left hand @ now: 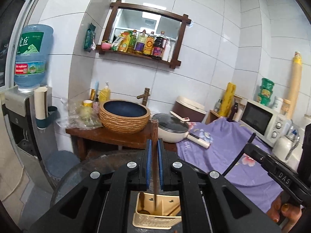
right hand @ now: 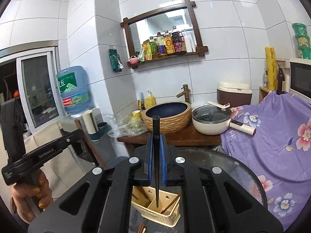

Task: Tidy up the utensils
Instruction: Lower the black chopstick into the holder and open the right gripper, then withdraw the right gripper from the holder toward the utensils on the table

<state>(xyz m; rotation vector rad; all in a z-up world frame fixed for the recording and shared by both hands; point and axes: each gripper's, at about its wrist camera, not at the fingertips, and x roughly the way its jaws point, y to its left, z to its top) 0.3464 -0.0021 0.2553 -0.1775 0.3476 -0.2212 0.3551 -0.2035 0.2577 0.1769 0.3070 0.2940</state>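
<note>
On the far left stands a water cooler (left hand: 29, 104) with a big blue water bottle (left hand: 32, 56) on top. Next to it, a round basket-look sink bowl (left hand: 124, 116) sits on a wooden stand (left hand: 108, 136), with a white pot (left hand: 173, 130) with a glass lid just beside it. The left gripper (left hand: 155, 167) has its blue pads pressed tight on a brown wooden chopstick (left hand: 154, 155), which stands upright. The thin end points down over the cream utensil holder (left hand: 155, 219) on the dark round table (left hand: 77, 174). The right gripper (right hand: 156, 161) is squeezed shut on a black chopstick (right hand: 156, 155), also upright, its tip hanging over one of the holder's boxes (more brown sticks already lean inside). A hand with gold nails holds each tool. Farther right is a purple flower cloth (right hand: 276, 145), and a white microwave (left hand: 264, 118) sits at its right side.
</note>
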